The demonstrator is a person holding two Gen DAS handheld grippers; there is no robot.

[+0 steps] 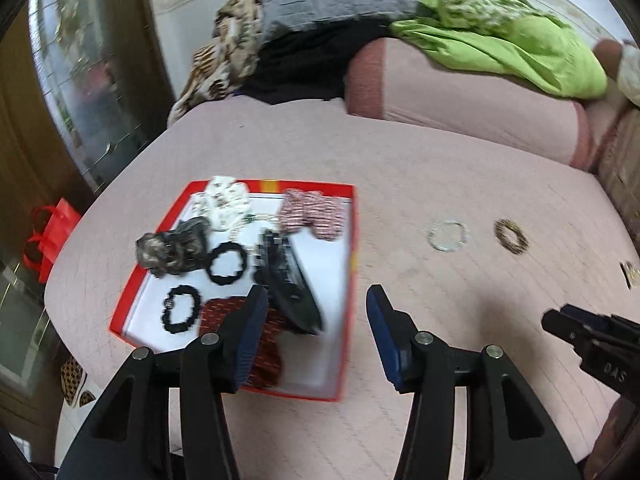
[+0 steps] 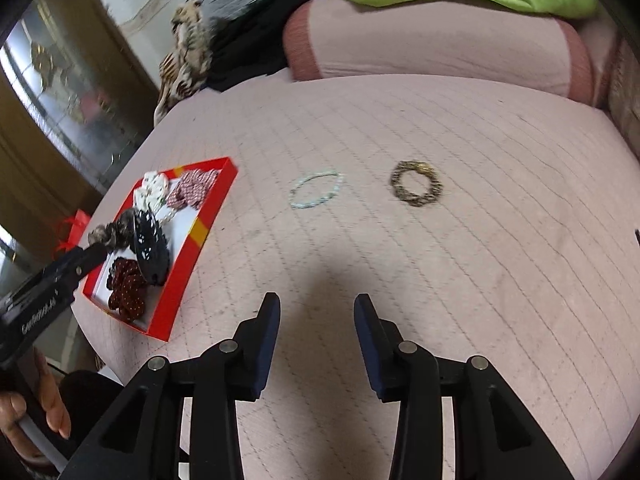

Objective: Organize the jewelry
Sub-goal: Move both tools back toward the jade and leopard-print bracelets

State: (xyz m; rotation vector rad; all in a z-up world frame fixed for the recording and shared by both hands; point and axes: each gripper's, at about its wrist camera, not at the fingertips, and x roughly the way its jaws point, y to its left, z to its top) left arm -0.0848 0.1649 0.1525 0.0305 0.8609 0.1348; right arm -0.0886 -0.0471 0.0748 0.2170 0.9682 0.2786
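One red cardboard box [image 1: 348,280] sits on the pink bed cover. In it are two black bead rings [image 1: 227,263], four cloth hair ties [image 1: 224,200] and one big black hair clip [image 1: 294,292]. Two more rings lie outside the box: one pale bead ring [image 2: 317,189] and one gold-brown bead ring [image 2: 417,183].

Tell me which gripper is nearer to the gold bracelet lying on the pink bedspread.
Right. The right gripper hangs open over bare bedspread, with the gold bracelet just ahead of it. The left gripper is over the red box edge, farther away.
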